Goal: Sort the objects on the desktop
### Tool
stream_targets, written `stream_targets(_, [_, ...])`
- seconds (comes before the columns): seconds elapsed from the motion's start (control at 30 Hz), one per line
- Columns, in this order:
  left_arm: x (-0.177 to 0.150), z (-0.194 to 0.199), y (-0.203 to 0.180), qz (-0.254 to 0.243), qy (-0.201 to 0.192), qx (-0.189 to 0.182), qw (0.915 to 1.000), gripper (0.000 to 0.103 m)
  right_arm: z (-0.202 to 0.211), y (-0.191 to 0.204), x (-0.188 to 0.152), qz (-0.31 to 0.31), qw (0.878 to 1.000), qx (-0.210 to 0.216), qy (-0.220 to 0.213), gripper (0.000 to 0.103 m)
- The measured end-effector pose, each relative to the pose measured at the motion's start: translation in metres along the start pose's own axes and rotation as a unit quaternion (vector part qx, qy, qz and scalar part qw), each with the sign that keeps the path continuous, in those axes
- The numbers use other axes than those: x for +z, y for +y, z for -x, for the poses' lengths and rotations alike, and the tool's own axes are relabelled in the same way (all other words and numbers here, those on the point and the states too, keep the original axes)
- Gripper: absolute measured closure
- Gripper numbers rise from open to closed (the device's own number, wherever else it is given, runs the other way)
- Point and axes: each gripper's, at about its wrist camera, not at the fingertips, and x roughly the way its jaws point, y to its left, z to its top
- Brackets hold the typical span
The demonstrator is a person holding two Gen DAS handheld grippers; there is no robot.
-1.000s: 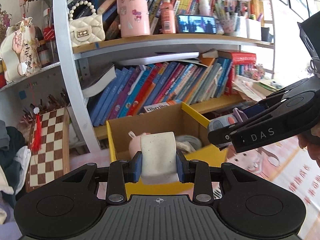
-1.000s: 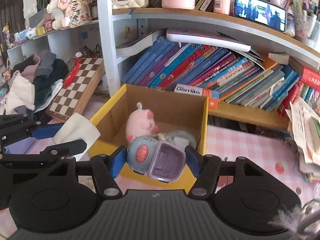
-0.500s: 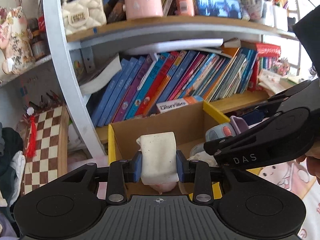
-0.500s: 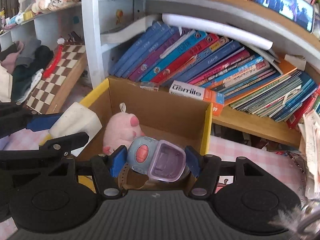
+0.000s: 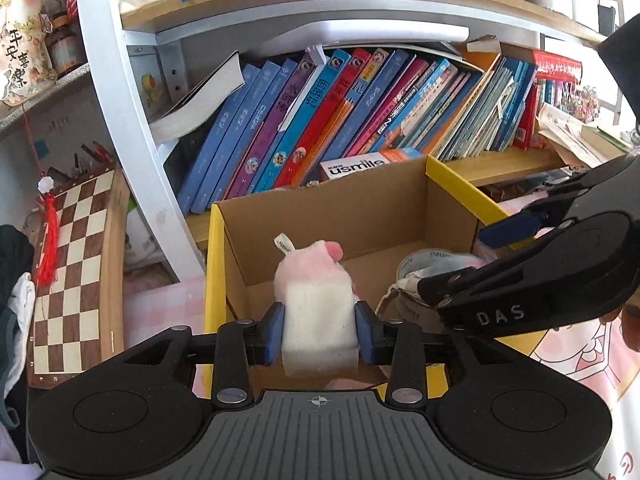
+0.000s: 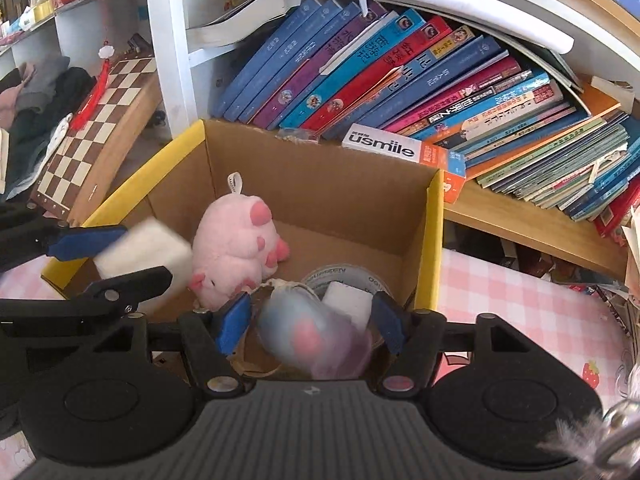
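Note:
My left gripper (image 5: 319, 330) is shut on a white sponge block (image 5: 319, 330) and holds it over the near left part of an open cardboard box (image 5: 452, 184) with yellow flaps. It also shows in the right wrist view (image 6: 144, 250). My right gripper (image 6: 310, 326) stands open over the box, its blue pads wide apart. The blue and purple toy (image 6: 312, 336) is blurred between them and seems to be dropping free. A pink plush pig (image 6: 236, 240) and a tape roll (image 6: 340, 274) lie in the box.
The box stands on a pink checked tablecloth (image 6: 520, 304) in front of a shelf of leaning books (image 6: 400, 80). A usmile carton (image 6: 404, 150) lies behind the box. A chessboard (image 5: 68, 264) leans at the left, beside a pile of clothes (image 6: 44, 92).
Both grippers have moved forward and down over the box. The right gripper has opened and let the toy go. The left gripper still holds the sponge.

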Motion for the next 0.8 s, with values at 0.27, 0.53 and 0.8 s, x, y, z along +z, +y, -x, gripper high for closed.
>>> stream_targets(0.27, [0.004,0.021,0.006,0.01,-0.034,0.019,0.9992,0.029,0.024,-0.002,-0.003,-0.022,1.0,-0.011,-0.019,0.024])
stream_targets(0.53, [0.005,0.067,0.0,-0.001,-0.087,0.039,0.9954,0.011,0.058,0.0,-0.008,-0.045,0.998,-0.022,-0.046,0.021])
stream_targets(0.8, [-0.006,0.123,0.001,0.008,-0.13,0.029,0.9911,0.004,0.115,0.021,-0.03,-0.053,0.995,-0.023,-0.081,0.017])
